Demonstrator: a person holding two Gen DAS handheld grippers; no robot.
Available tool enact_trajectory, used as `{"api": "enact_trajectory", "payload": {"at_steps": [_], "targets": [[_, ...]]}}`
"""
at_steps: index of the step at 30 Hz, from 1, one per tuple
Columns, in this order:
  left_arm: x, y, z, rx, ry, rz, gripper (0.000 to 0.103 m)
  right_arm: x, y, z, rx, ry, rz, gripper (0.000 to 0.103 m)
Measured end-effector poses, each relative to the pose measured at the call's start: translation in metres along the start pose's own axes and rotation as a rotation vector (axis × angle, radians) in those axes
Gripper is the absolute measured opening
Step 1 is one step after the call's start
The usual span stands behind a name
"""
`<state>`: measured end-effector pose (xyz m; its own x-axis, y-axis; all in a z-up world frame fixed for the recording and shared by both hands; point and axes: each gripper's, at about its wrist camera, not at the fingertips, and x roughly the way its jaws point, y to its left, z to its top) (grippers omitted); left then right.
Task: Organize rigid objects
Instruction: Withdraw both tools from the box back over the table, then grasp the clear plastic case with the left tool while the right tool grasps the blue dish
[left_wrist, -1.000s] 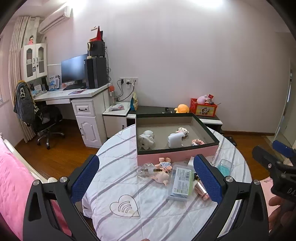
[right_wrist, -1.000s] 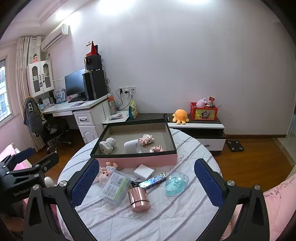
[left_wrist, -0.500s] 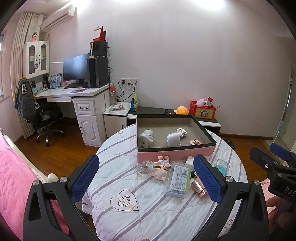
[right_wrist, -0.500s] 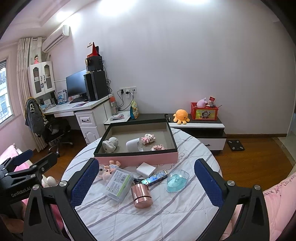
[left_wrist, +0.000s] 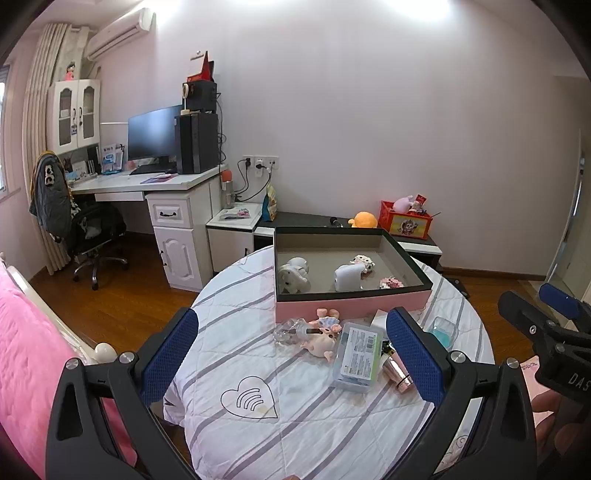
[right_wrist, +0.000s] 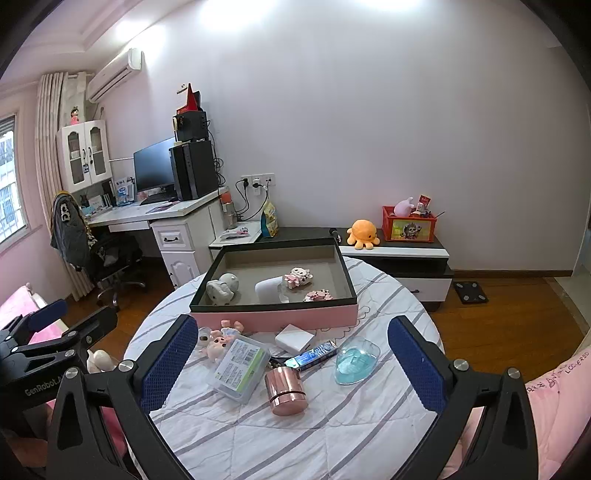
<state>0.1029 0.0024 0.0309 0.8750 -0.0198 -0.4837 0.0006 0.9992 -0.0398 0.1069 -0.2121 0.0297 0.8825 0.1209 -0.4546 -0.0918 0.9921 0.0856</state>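
Holding both tongs back from the surface (right_wrist: 280, 435), w/ nothing gripped: left tongs (left_wrist: 291, 358) spread wide, right tongs (right_wrist: 291, 365) spread wide too. Best next pick, I reckon, is the rose-gold tin (right_wrist: 286, 389) since it's nearest my right side and stands clear of the rest. It's a smooth metal cylinder, prob slippery, so I'd come down w/ the pads across its round body, centred, and close slow. Then lift straight up before carrying over the pink wall of the box (right_wrist: 275, 319), so I don't knock the rim.

Loose stuff sits in a cluster on the striped cloth just in front of the box: clear plastic case (right_wrist: 238, 365) w/ a green-white label, touching or almost touching the tin; small pink doll (right_wrist: 218, 341) lying on its side; white flat box (right_wrist: 294, 338); blue wrapped bar (right_wrist: 312, 354); clear dish w/ blue inside (right_wrist: 354, 360), a bit apart to the right. Box already has a white elephant figure (right_wrist: 221, 288), a white rounded item and two small pink bits inside, w/ room left at the front.
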Motion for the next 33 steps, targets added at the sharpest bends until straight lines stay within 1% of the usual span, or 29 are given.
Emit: {"api": "enact_trajectory", "payload": {"at_steps": [8, 13, 18, 21, 26, 29, 33], "targets": [[0.014, -0.007, -0.009, 0.002, 0.044, -0.008, 0.103, 0.009, -0.014, -0.003, 0.025, 0.030, -0.031, 0.103], [0.021, -0.010, -0.013, 0.002, 0.054, -0.012, 0.103, 0.015, -0.024, -0.004, 0.035, 0.041, -0.043, 0.103], [0.033, -0.018, -0.025, 0.020, 0.084, -0.023, 0.103, 0.023, -0.034, -0.013, 0.039, 0.068, -0.053, 0.103], [0.050, -0.029, -0.037, 0.039, 0.129, -0.033, 0.103, 0.034, -0.047, -0.021, 0.062, 0.107, -0.082, 0.103], [0.077, -0.048, -0.052, 0.075, 0.175, -0.045, 0.103, 0.056, -0.069, -0.034, 0.099, 0.176, -0.117, 0.103], [0.097, -0.056, -0.060, 0.087, 0.212, -0.044, 0.103, 0.071, -0.076, -0.041, 0.104, 0.210, -0.123, 0.103], [0.121, -0.061, -0.069, 0.105, 0.251, -0.039, 0.103, 0.102, -0.085, -0.050, 0.103, 0.274, -0.131, 0.103]]}}
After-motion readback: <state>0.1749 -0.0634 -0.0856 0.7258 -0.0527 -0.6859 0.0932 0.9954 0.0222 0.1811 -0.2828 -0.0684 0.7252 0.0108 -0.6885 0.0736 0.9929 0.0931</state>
